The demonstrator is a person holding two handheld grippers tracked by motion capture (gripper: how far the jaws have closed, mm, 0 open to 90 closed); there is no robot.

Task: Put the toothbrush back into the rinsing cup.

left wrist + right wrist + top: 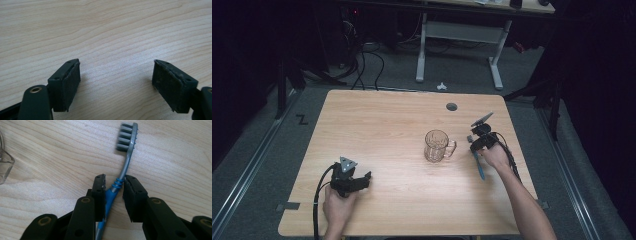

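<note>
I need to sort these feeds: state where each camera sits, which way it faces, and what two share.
High view: above the person's side, looking forward and down on the table; forearms, left gripper, right gripper.
Left gripper view: rides the left gripper, facing bare tabletop; jaws apart.
Right gripper view: rides the right gripper, jaws around a toothbrush.
Shared: high and right gripper views show the glass mug.

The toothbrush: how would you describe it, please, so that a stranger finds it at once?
Look at the right side of the wooden table, beside the glass mug. There the right gripper has its jaws closed around the toothbrush. It alone is slim, with a blue handle and grey bristles.
</note>
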